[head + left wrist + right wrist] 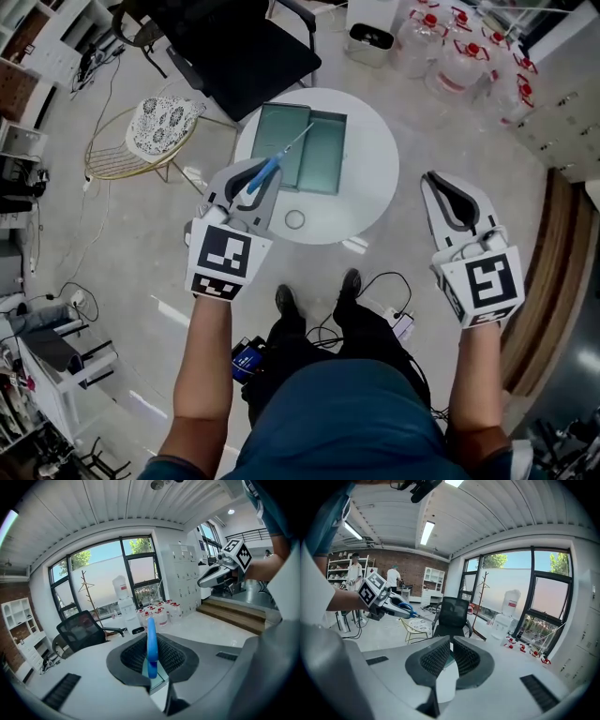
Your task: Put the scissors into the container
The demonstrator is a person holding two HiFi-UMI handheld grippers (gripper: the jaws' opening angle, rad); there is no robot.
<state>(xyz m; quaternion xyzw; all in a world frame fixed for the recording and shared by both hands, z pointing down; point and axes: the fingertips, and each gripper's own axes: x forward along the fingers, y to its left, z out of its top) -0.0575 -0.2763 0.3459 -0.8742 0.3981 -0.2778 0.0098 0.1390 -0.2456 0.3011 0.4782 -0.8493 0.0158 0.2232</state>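
Observation:
My left gripper (pixel 255 180) is shut on the blue handle of the scissors (pixel 272 169). Their blades point up and right, over the near edge of the teal container (pixel 323 155). That container lies on the round white table (pixel 375 178). In the left gripper view the blue handle (pixel 151 630) stands upright between the pads (pixel 133 656). My right gripper (pixel 439 187) hovers to the right of the table, shut and holding nothing. In the right gripper view its pads (pixel 438 658) nearly touch, and the left gripper (pixel 389 603) with the scissors (pixel 407 609) shows at the left.
A small ring (pixel 294 219) lies on the table near its front edge. Behind the table stands a black office chair (pixel 244 52), and to the left a wire chair with a patterned cushion (pixel 155 131). Water jugs (pixel 450 52) stand at the back right. Cables (pixel 375 309) lie by the person's feet.

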